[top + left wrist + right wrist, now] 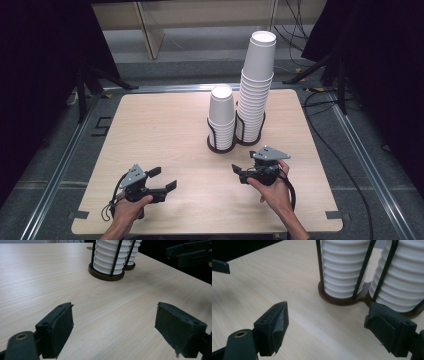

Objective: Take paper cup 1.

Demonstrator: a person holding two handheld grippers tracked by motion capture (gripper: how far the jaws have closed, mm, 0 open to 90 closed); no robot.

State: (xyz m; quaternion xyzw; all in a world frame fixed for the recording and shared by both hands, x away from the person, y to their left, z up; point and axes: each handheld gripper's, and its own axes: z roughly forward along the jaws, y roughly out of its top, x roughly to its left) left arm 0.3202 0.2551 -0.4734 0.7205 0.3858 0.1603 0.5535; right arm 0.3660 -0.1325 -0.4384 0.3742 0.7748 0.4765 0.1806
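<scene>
Two stacks of cups near the table's far edge

Both grippers, left [163,178] and right [243,168], are held with fingers released (nothing between them); the shorter stack [221,119] and taller stack [256,85] are racked side by side.

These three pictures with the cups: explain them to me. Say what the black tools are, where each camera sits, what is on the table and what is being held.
A person sits at a wooden table and holds a hand tool in each hand: the left gripper and the right gripper. Each has two black fingers that can pinch things.

The high view looks down from above the person. The other two come from small cameras riding on each tool, looking out between its fingers.

On the table stand two stacks of white paper cups, upside down, each in a dark wire holder: the short stack and, just behind and right of it, the tall stack.

Nothing is held. Both tools are open, with bare table between their fingers, and both face the cups.
</scene>
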